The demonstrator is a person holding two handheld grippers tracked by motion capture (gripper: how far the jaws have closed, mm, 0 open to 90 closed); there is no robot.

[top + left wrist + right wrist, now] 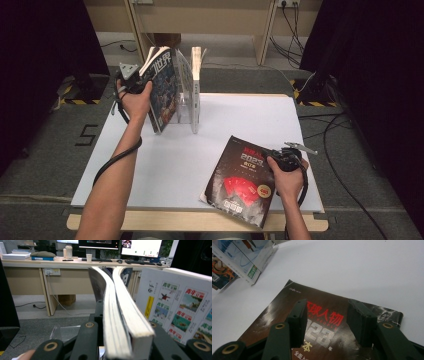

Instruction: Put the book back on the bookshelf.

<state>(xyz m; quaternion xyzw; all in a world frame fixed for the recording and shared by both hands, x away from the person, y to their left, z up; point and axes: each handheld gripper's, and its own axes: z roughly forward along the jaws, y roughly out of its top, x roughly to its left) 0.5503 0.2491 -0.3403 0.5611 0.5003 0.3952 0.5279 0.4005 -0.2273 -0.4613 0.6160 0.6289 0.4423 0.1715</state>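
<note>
Both arms out, one raised at the far left corner, one low at the near right edge.

The left gripper [134, 80] is lifted on a straight forearm, fingers [90, 340] clamped; the right gripper [286, 159] sits low, its fingers [298, 317] spread apart, wrist bent inward.

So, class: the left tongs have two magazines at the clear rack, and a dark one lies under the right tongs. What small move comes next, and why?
Probably ease the left tongs down so the two magazines seat upright in the clear rack. They lean tilted at its left end, pinched together by their edges, beside the white magazine already standing there. The right tongs hover open over the dark magazine.
</note>
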